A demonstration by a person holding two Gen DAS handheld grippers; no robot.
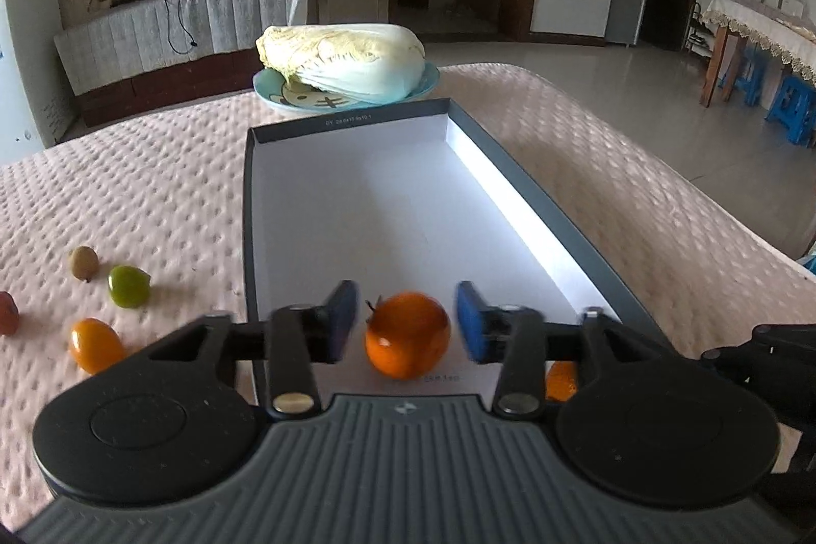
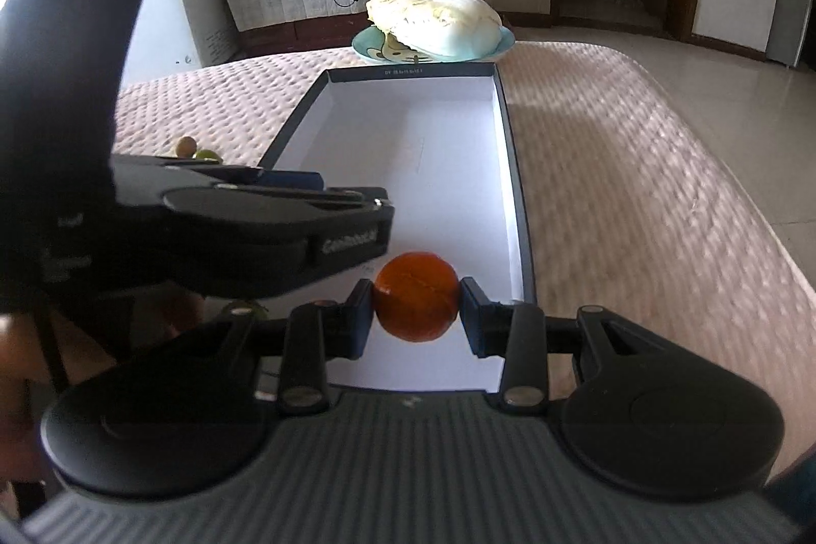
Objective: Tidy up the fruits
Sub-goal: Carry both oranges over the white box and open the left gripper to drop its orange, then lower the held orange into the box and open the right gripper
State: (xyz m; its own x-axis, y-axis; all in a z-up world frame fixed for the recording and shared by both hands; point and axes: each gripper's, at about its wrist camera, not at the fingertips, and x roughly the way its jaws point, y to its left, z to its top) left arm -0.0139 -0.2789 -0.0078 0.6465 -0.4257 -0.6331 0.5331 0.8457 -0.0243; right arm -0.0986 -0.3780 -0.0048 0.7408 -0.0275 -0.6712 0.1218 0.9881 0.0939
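the left tool [image 1: 405, 324] has let go: its blue pads stand apart on both sides of a round, shiny orange fruit with a little stem [image 1: 407, 334], which sits on the white floor of the long, low cardboard box with dark walls [image 1: 515, 166]. the right tool [image 2: 417, 308] squeezes a second round orange fruit [image 2: 416, 303] over the near end of the same box.

to do this well, i think the right tool should go down low before it lets go, because round smooth fruit rolls on flat card.

more small fruits wait on the bumpy pink cloth of the bench [image 1: 153, 187]: an orange one [image 1: 95, 345], a green one [image 1: 128, 286], a brown one [image 1: 83, 262].
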